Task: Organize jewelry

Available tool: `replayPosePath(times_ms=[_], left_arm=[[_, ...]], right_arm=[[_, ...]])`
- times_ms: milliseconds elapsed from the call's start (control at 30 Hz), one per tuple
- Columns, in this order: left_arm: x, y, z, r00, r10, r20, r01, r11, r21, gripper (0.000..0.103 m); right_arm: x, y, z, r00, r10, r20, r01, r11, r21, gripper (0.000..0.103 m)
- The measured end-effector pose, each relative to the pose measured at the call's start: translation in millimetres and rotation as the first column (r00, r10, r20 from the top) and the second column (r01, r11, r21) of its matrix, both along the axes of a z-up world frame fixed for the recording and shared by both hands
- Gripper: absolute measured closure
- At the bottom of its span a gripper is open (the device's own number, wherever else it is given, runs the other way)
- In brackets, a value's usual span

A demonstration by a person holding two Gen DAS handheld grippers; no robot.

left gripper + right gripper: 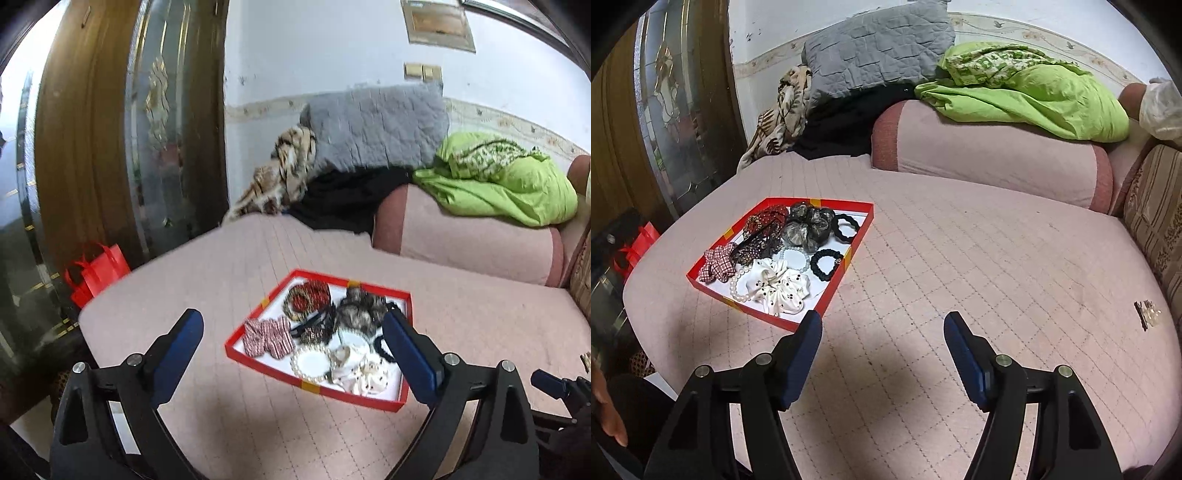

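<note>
A shallow red tray (266, 301) with a white floor lies on the pink quilted bed; it also shows in the right wrist view (836, 288). It holds several scrunchies, pearl bracelets (739, 288), black hair ties (826, 264) and a red-checked scrunchie (269, 338). My left gripper (293, 332) is open and empty, held above the tray's near side. My right gripper (882, 325) is open and empty over bare quilt, to the right of the tray. A small dark and gold clip (1148, 314) lies alone on the quilt at the far right.
A pink bolster (990, 155) lies across the back of the bed with a green blanket (1034, 92) and a grey pillow (879, 51) behind it. A red bag (96, 271) stands on the floor at the left, by a wooden door (85, 129). A striped cushion (1156, 221) is at the right.
</note>
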State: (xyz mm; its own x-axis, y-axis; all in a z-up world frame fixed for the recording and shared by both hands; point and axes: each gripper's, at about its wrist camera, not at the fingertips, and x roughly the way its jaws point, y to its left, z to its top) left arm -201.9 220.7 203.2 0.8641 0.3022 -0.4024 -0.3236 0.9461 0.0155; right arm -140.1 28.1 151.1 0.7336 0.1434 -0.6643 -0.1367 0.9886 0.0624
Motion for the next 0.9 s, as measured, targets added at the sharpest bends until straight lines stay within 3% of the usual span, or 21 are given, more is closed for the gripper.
replayPosePath(times_ms=[267, 533, 700, 900], left_arm=[[-16, -13, 23, 0.999, 0.015, 0.050, -0.015, 1.000, 0.017, 0.000], [-24, -16, 28, 0.997, 0.055, 0.047, -0.057, 0.997, 0.043, 0.000], [-36, -18, 33, 0.995, 0.042, 0.095, -0.045, 0.998, 0.037, 0.000], [-29, -24, 27, 1.000, -0.011, 0.021, 0.010, 0.999, 0.042, 0.000]], right_arm=[[-8, -12, 8, 1.000, -0.016, 0.024, 0.015, 0.999, 0.030, 0.028], [-15, -11, 9, 0.999, -0.008, 0.034, 0.007, 1.000, 0.027, 0.027], [-22, -10, 13, 0.999, -0.007, 0.050, 0.006, 1.000, 0.013, 0.026], [-22, -6, 10, 0.999, -0.010, 0.040, 0.010, 1.000, -0.013, 0.025]])
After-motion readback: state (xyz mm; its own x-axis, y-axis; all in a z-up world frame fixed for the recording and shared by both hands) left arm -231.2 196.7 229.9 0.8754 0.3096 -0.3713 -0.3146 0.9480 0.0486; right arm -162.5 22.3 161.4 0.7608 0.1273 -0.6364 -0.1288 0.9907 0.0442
